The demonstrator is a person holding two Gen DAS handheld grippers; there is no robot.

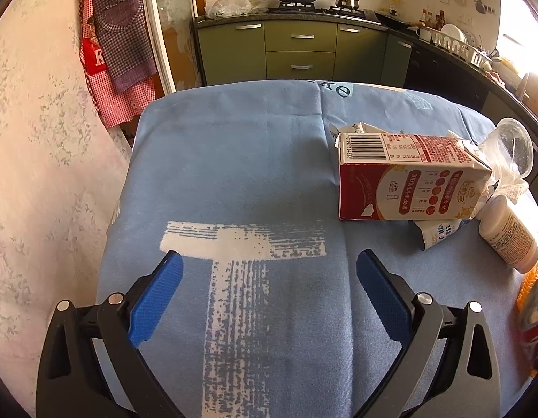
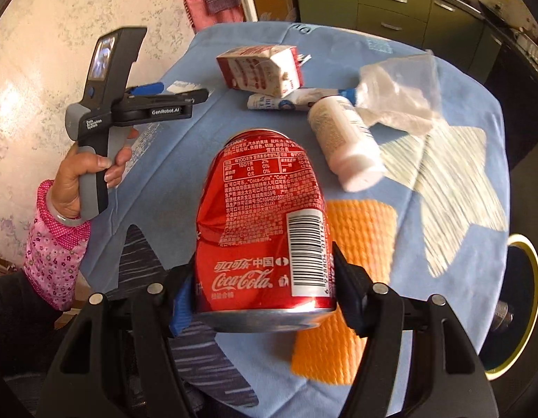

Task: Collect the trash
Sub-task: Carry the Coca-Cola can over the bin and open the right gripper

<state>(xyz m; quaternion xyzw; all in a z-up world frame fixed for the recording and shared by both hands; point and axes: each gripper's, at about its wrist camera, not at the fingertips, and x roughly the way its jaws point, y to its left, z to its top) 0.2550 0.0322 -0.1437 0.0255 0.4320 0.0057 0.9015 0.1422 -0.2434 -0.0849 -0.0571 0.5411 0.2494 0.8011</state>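
A dented red Coca-Cola can (image 2: 265, 230) is held above the blue tablecloth (image 2: 443, 160), and my right gripper (image 2: 263, 271) is shut on its lower end. The can's edge also shows at the far right of the left wrist view (image 1: 533, 320). My left gripper (image 1: 269, 257) is open over bare cloth, with nothing between its blue pads. In the right wrist view a hand holds the left gripper (image 2: 185, 92) at the table's left. Farther back lie a red-and-white milk carton (image 1: 408, 181) (image 2: 262, 68), a white bottle (image 1: 509, 233) (image 2: 342, 139) on its side and a clear plastic cup (image 1: 513, 146).
A flattened small carton (image 2: 290, 101) lies under the milk carton, and crumpled clear plastic (image 2: 398, 87) is beside the bottle. A dark round container with a yellow rim (image 2: 523, 306) stands below the table's right edge. Green kitchen cabinets (image 1: 300, 52) are behind, and a pale wall (image 1: 42, 139) is on the left.
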